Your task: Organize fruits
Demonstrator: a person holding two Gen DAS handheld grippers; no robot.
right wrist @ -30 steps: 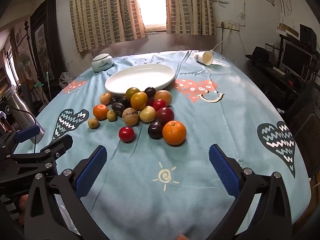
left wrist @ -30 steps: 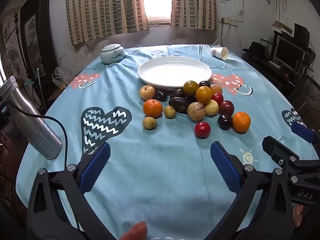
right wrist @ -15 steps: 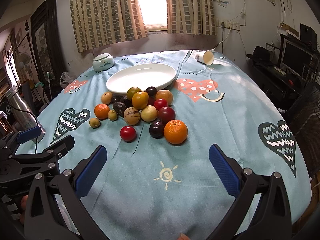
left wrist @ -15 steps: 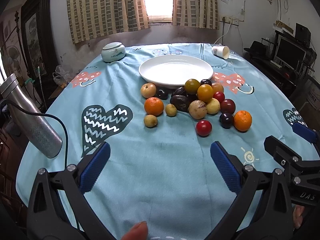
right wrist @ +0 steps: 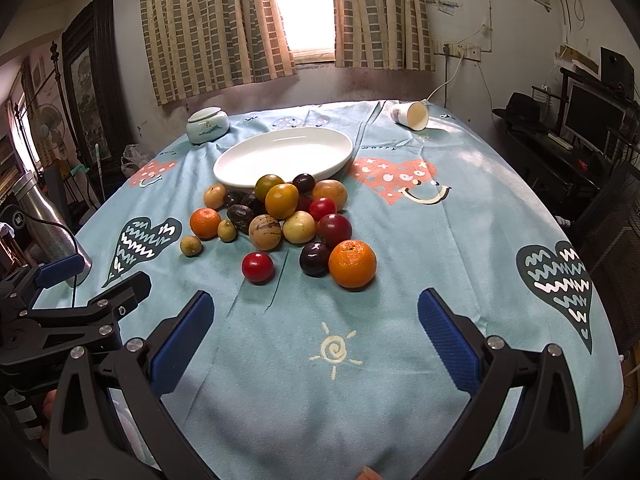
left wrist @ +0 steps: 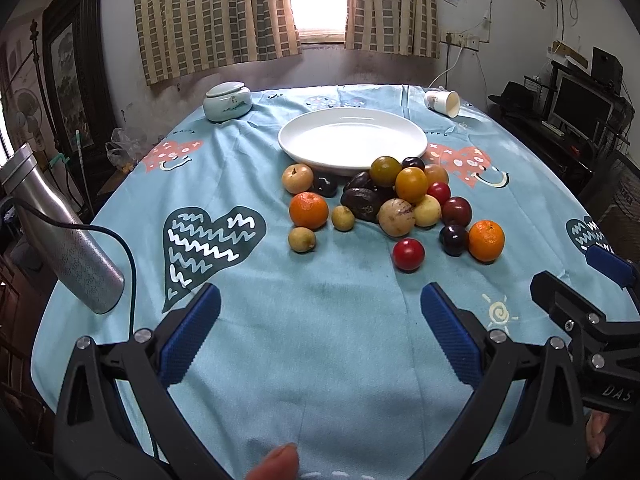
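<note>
Far ahead of the jaws, the dark wrinkled fruits (right wrist: 241, 216) in the pile are half hidden behind others. The silver metal bottle (left wrist: 60, 236), left of them, is cut by the edge.

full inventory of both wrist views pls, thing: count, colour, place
plate: 1, white, bare, behind the fruit pile
oranges: 2, orange, one at each end of the pile
red round fruits: 2 bright red, one apart at the near edge, one inside the pile
other fruit: a dozen or so, yellow, tan, green, dark purple, clustered in front of the plate; exact count unclear
lidded jar: 1, pale green-white, far left
paper cup: 1, white, on its side, far right
metal flask: 1, silver, left table edge
tablecloth: 1, light blue with hearts
left claw: open, holding nothing
right claw: open, holding nothing
</note>
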